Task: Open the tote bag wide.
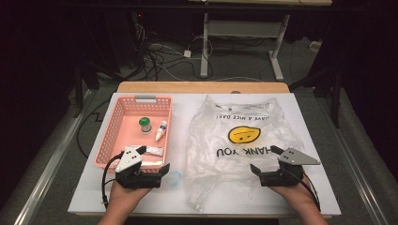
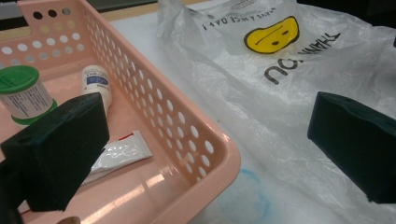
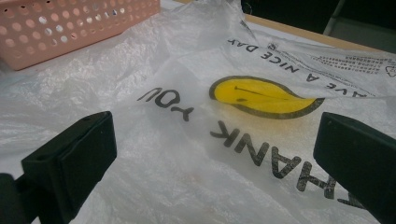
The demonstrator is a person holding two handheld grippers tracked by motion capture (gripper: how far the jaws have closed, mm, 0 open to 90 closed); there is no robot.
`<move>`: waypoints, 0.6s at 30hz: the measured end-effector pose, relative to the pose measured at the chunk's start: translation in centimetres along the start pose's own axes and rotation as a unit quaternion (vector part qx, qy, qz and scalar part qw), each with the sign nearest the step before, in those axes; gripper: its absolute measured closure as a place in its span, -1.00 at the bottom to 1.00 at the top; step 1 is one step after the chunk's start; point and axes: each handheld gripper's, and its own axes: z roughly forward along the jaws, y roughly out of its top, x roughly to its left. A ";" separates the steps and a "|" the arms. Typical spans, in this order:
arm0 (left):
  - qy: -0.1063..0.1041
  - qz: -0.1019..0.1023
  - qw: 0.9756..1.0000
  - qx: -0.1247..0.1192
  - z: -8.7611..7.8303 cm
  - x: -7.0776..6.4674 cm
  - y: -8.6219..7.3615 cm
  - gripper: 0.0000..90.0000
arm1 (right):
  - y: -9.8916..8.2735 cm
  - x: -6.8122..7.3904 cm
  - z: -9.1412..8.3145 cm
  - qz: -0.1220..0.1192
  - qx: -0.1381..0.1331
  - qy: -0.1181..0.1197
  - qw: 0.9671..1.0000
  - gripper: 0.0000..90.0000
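A pink perforated basket point(image 1: 112, 136) stands on the left of the table. It holds a green-capped jar point(image 1: 145, 124), a small white bottle point(image 1: 161, 130) and a flat white tube point(image 1: 152, 151). A clear plastic bag point(image 1: 239, 140) with a yellow smiley and "THANK YOU" lies flat to its right. My left gripper point(image 1: 143, 161) is open at the basket's near right corner. In the left gripper view one jaw is over the basket point(image 2: 187, 135) and the other over the bag point(image 2: 280, 70). My right gripper point(image 1: 266, 159) is open above the bag's near part point(image 3: 187, 84), holding nothing.
The white table top point(image 1: 94, 187) ends in a wooden far edge point(image 1: 202, 87). A faint blue ring mark point(image 1: 174, 178) sits by the basket's near corner. Cables and desk legs point(image 1: 204, 47) lie on the floor beyond. Both forearms enter from the near edge.
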 end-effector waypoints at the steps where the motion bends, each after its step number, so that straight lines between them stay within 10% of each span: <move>1: 0.000 0.000 1.000 0.003 0.1 0.0 0.0 -1.00 | 0.0 0.0 0.0 0.000 0.000 0.000 1.000 -1.00; 18: -0.004 0.008 1.000 0.013 0.1 0.2 0.1 -1.00 | 0.4 -0.9 -1.5 0.018 -0.010 -0.012 1.000 -1.00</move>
